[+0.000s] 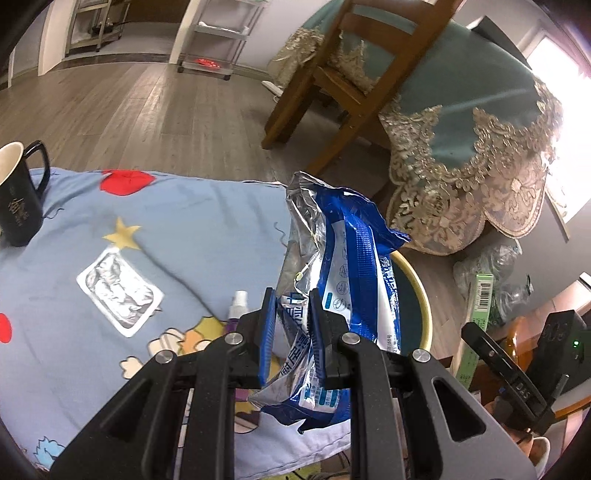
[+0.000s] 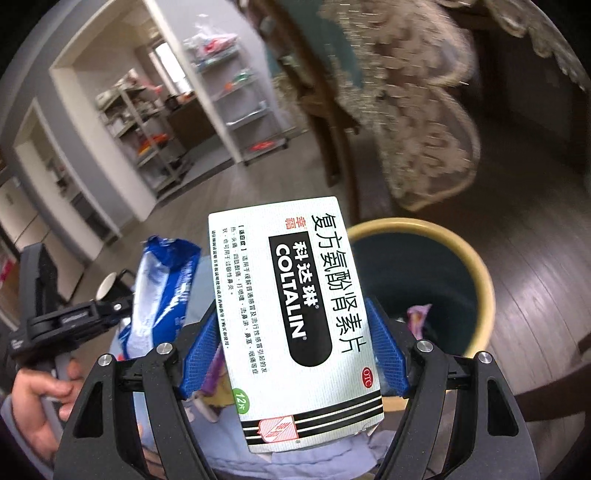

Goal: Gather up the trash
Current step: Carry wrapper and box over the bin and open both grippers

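My left gripper (image 1: 291, 299) is shut on a crumpled blue and silver foil wrapper (image 1: 332, 254), held up over the edge of the blue cartoon cloth (image 1: 166, 229). The wrapper also shows in the right wrist view (image 2: 162, 284). Just beyond it is a dark bin with a yellow rim (image 1: 421, 295). My right gripper (image 2: 291, 328) is shut on a white Coltalin medicine box (image 2: 295, 302), held next to the bin (image 2: 476, 273). The box shows edge-on in the left wrist view (image 1: 476, 325). An empty silver blister pack (image 1: 120, 291) lies on the cloth.
A black mug (image 1: 18, 192) stands at the cloth's far left. A small spray bottle (image 1: 236, 306) stands near my left fingers. A wooden chair (image 1: 343, 74) and a table with a teal lace cloth (image 1: 472, 122) stand beyond the bin. Metal shelves (image 1: 221, 33) stand farther back.
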`<state>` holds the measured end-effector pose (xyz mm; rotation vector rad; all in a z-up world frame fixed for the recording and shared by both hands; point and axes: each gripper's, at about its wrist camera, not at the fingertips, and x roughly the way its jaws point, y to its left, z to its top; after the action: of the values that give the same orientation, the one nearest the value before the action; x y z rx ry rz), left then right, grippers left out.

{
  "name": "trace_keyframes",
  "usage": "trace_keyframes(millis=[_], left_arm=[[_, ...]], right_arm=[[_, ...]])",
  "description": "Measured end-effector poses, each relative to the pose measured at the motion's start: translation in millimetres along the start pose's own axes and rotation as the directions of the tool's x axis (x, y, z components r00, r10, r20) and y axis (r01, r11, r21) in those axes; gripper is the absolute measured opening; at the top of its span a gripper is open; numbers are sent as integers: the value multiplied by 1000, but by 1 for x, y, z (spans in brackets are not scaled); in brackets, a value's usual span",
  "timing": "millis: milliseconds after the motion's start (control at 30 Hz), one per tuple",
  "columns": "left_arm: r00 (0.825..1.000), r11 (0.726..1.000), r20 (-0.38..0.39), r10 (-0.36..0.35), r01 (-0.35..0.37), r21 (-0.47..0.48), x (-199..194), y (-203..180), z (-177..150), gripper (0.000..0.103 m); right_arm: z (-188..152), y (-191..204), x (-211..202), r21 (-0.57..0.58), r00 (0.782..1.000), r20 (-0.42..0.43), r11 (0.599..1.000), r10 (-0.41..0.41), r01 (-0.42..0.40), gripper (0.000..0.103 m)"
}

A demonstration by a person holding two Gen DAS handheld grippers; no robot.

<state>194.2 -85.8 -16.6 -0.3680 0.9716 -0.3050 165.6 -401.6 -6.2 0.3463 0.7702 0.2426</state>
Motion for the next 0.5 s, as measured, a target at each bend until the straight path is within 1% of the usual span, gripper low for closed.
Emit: trace_keyframes(millis=[167, 300, 500], left_arm=[[1000, 1000, -9, -3, 3, 25, 14, -21, 0, 17], [1000, 999, -7, -2, 2, 38, 23, -34, 2, 17], [1000, 1000, -3, 7, -7, 30, 33, -38, 5, 17]], right_arm=[[-1, -28, 5, 86, 999, -7, 995, -53, 54, 76], [-1, -42, 20, 121, 997, -40, 990, -71, 76, 76], [0, -55, 48, 168, 992, -97, 981, -79, 95, 78]])
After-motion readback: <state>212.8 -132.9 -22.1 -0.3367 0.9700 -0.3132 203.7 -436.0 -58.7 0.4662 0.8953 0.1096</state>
